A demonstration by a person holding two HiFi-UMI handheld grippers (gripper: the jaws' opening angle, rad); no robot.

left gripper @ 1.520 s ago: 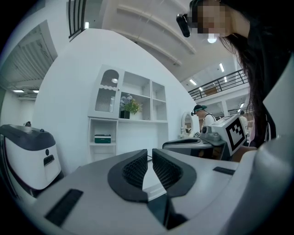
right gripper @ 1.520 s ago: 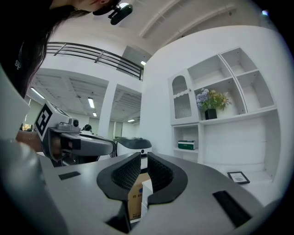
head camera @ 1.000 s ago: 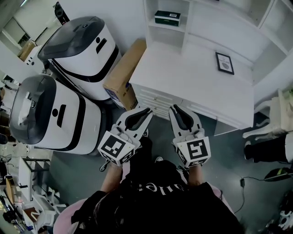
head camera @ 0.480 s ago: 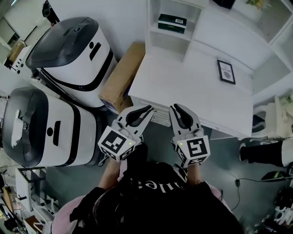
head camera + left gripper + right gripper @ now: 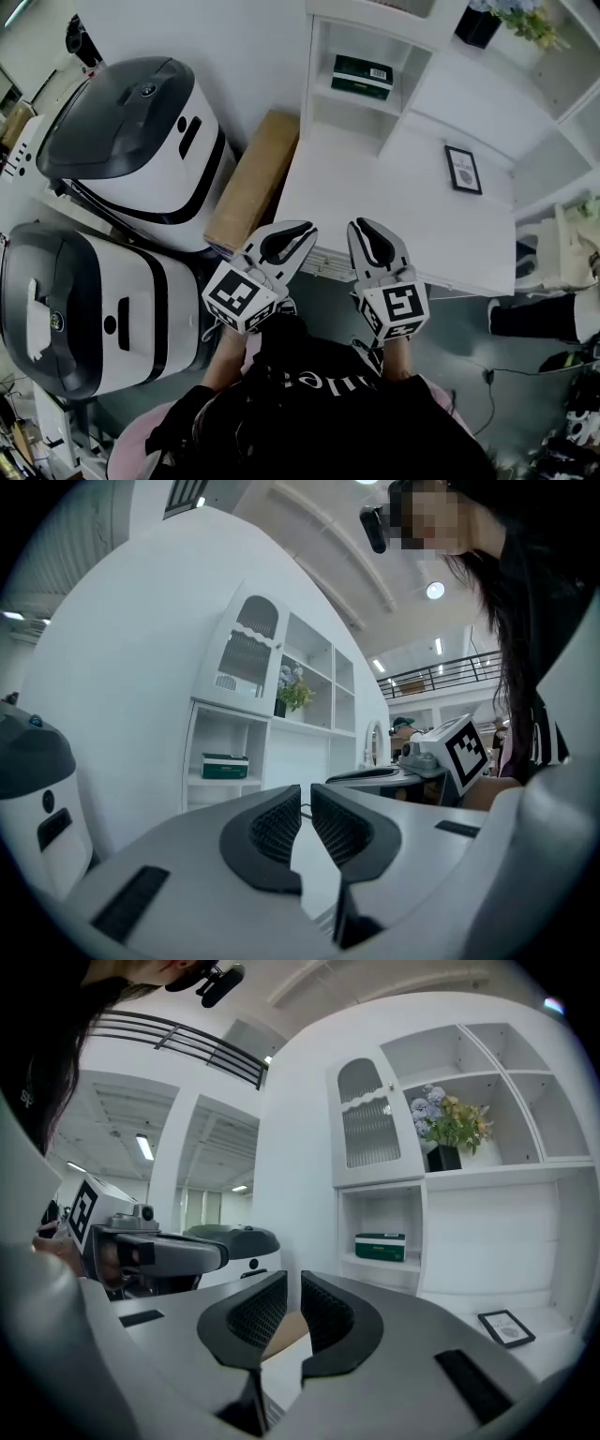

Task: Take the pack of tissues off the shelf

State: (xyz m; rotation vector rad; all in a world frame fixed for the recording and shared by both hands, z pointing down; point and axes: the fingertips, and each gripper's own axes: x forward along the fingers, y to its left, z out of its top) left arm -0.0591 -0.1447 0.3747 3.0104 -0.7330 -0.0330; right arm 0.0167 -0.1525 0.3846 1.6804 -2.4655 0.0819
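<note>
Head view looks steeply down from above; both gripper views look level, from well back, sharing the shelf [image 5: 225, 735]

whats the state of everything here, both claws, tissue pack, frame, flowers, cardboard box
left claw: shut, empty
right claw: shut, empty
pack of tissues: lying flat on the shelf, untouched
picture frame: lying face up on the desk
potted flowers: upright, one shelf higher
cardboard box: closed, beside the desk
</note>
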